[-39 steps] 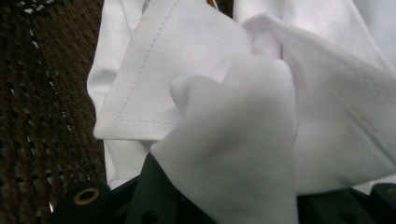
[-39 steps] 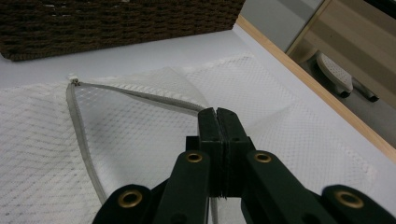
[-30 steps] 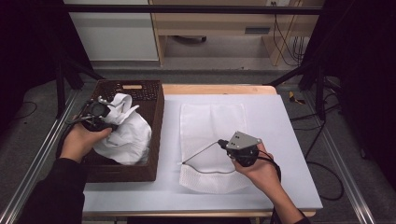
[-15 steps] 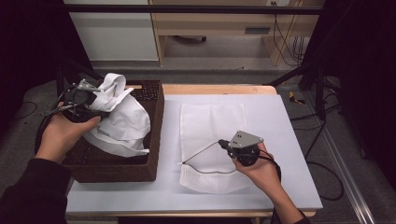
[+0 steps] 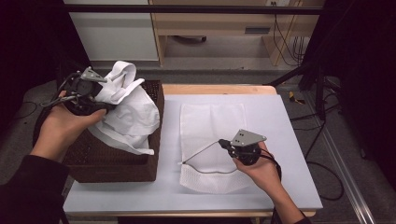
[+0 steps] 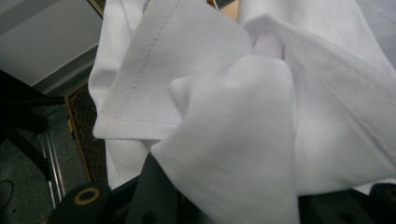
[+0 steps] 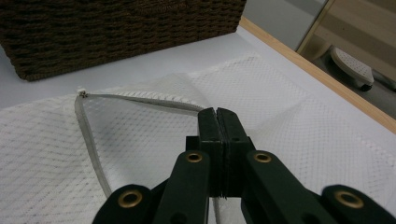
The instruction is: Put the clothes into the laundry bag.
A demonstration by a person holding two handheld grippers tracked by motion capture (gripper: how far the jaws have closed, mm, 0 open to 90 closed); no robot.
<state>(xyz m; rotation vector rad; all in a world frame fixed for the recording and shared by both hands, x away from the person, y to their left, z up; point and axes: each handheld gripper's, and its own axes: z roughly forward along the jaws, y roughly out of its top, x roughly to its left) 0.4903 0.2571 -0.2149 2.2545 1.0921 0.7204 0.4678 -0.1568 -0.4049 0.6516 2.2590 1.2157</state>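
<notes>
1. A dim room with a pale cabinet and a wooden bench at the back, cables on the floor, and in front a white worktop with a wooden far edge.
2. At the worktop's left edge sits a dark wicker basket. Lifted out over it hangs a white cloth, bunched and draping down across the basket's rim.
3. The left gripper is up above the basket's far left corner, and it looks to be pinching that cloth. In the left gripper view the folds spill over the jaws, a stitched hem out front.
4. Mid-worktop lies a white mesh laundry bag, flat, its zipped mouth toward the near edge and gaping slightly.
5. The right gripper rests low at that mouth. In the right gripper view its jaws are pressed together, seemingly on the upper lip of the mesh, which tents up from the grey zip tape.
6. My read: the cloth is bound for the bag. To do it well, raise the lip higher so the mouth truly opens, carry the cloth clear of the basket rim, and feed the trailing end in first.
7. Hard to tell: the left jaw tips are buried in fabric, so how much cloth they hold is unclear. Whether the basket holds more laundry is hidden behind the draped cloth.
</notes>
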